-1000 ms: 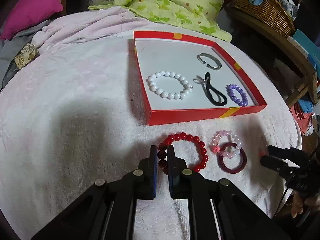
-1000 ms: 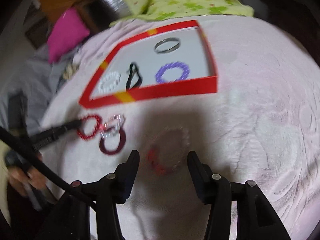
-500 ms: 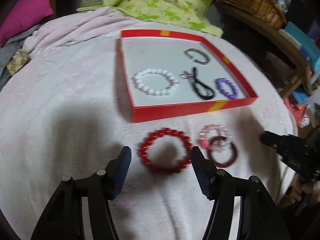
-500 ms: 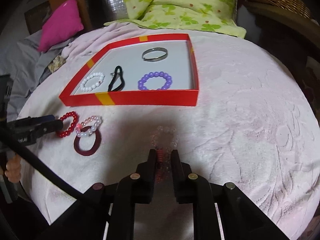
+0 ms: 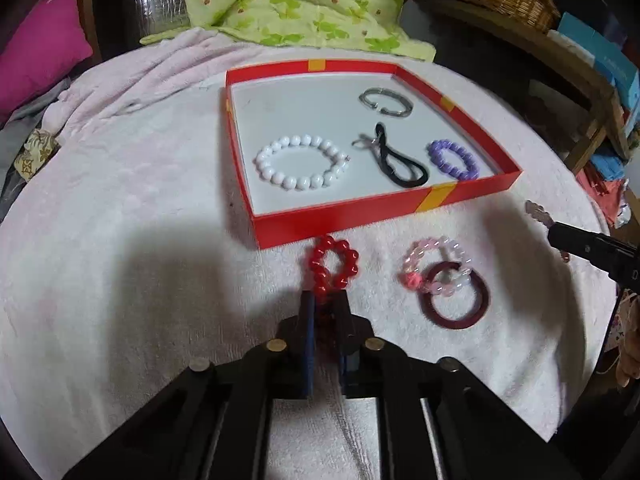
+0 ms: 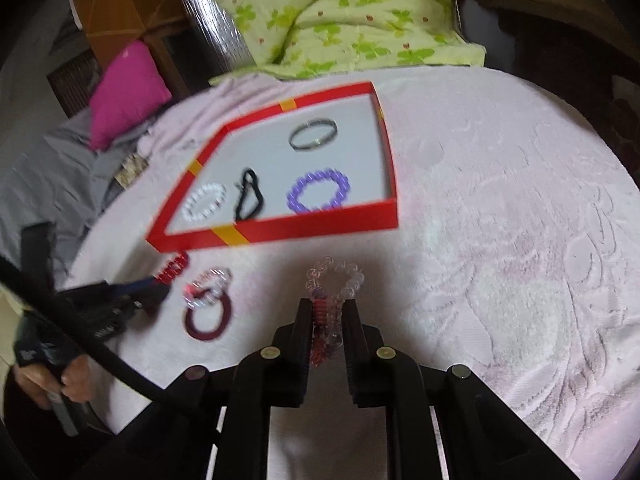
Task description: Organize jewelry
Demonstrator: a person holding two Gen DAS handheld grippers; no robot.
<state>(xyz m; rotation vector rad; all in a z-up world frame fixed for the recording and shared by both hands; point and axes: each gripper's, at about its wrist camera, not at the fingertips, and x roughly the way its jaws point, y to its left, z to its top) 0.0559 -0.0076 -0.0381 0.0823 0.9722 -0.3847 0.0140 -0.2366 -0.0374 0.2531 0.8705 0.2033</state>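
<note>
From the left wrist view, the left tongs [image 5: 325, 302] are pinched nearly closed on the near end of the red bead bracelet [image 5: 332, 266], whose squeezed loop sticks out ahead of the tips just before the near wall of the red box [image 5: 360, 210]; inside the box lie a white bead bracelet [image 5: 302, 162], a black cord [image 5: 400, 160], a purple bead bracelet [image 5: 454, 159] and a silver bangle [image 5: 386, 102], while a pink bead bracelet [image 5: 438, 266] overlaps a dark red ring [image 5: 456, 296] on the pink-covered surface [image 5: 120, 200] to the right, with the right tongs [image 5: 554, 236] at the frame's edge; from the right wrist view, the right tongs [image 6: 328, 310] are clamped almost shut on a clear bead bracelet [image 6: 334, 280] with a red coiled piece caught between the pads, its loop poking forward over the surface, near the box front, and the left tongs [image 6: 158, 290] grip the red beads at left
</note>
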